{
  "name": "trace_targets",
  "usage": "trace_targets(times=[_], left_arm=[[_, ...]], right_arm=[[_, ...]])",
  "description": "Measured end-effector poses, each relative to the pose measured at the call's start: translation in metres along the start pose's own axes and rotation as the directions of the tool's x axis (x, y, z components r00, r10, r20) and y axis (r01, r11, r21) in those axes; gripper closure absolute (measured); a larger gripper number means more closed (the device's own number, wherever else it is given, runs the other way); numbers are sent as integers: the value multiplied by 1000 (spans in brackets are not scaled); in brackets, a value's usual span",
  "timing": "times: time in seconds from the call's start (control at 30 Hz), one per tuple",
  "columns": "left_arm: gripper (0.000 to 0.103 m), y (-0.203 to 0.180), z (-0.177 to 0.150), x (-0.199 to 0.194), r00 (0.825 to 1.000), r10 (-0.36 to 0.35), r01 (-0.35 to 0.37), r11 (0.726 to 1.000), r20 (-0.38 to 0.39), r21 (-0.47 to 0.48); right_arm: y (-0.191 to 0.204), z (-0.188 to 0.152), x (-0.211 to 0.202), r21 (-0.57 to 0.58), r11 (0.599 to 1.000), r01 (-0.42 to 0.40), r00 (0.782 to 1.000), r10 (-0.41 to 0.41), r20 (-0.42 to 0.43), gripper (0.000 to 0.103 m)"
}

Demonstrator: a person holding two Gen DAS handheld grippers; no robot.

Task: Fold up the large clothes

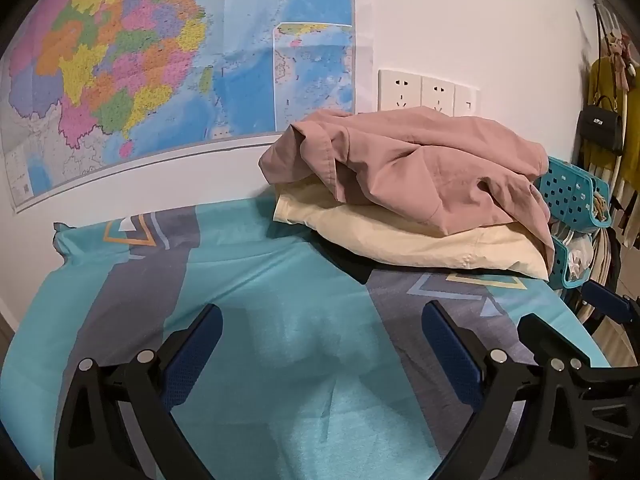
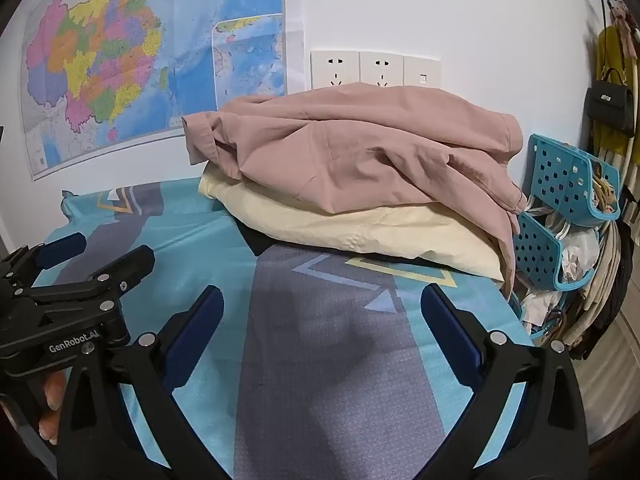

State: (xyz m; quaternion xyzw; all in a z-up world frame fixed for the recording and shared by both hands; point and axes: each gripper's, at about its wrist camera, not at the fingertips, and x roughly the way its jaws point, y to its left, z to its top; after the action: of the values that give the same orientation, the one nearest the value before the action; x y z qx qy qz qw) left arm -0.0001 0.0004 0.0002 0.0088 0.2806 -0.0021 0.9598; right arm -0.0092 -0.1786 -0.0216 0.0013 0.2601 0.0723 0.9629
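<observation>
A crumpled pink garment (image 1: 420, 164) lies on top of a cream garment (image 1: 400, 236) at the far right of the bed; both also show in the right wrist view, pink (image 2: 352, 152) and cream (image 2: 360, 232). My left gripper (image 1: 322, 324) is open and empty over the teal and grey bedsheet (image 1: 240, 272), short of the pile. My right gripper (image 2: 322, 306) is open and empty, also short of the pile. The left gripper (image 2: 96, 252) shows at the left of the right wrist view, open.
A coloured map (image 1: 160, 60) hangs on the white wall behind the bed, with wall sockets (image 2: 376, 68) beside it. Blue perforated baskets (image 2: 560, 208) with clutter stand past the bed's right edge. Bags and clothes (image 2: 612, 100) hang at far right.
</observation>
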Motion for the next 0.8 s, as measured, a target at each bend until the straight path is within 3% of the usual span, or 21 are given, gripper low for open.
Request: trace_targets(times=[0.8], left_arm=[[7,0,0,-1,1000,1,-1,1000,3,5]], right_arm=[[0,2,0,5,1000,-5,1000,5,1,6]])
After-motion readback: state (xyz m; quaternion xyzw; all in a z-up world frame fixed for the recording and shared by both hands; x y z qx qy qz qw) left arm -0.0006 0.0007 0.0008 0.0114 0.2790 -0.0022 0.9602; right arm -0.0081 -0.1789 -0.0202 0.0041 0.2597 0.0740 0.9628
